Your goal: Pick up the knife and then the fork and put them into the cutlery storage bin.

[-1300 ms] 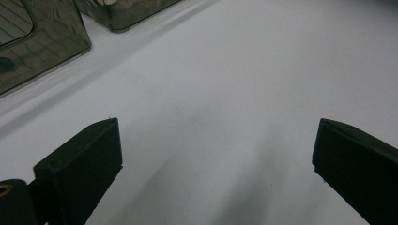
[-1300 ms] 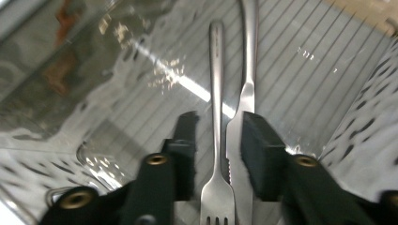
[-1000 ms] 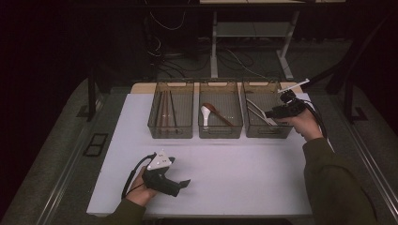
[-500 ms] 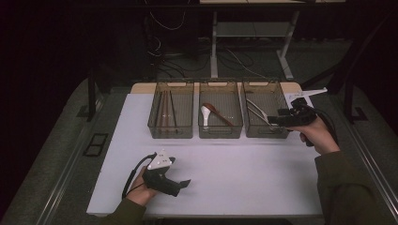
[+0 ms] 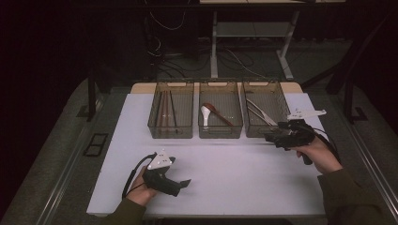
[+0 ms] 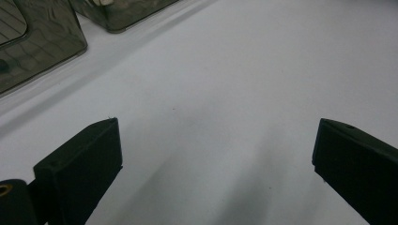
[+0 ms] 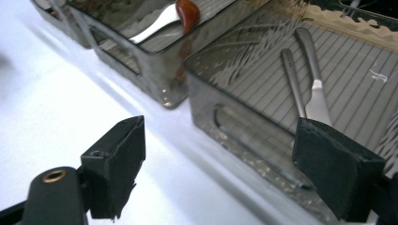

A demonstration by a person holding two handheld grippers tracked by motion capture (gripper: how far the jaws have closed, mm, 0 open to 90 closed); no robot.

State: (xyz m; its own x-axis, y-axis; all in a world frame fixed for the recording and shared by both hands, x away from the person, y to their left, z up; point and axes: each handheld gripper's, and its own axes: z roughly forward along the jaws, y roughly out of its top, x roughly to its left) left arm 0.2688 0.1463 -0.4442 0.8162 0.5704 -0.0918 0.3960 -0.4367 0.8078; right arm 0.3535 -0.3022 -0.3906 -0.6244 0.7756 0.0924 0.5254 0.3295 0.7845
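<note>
We see no words to read anywhere. Our right gripper, fingers just spreading with nothing between, is by the right bin holding knives. Our left gripper, fingers spread, rests on the white worktop in a dark room.

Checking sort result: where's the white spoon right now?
High view: white spoon lies in the middle bin, beside a brown spoon, between the chopstick bin and the knife bin.

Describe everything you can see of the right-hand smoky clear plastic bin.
The right-hand smoky translucent plastic bin is rectangular, with a ribbed floor and a handle slot in its near wall. It stands upright on the white tabletop, last in a row of three. Metal knives lie inside it. The right gripper is beside its near corner, jaws open, empty.
</note>
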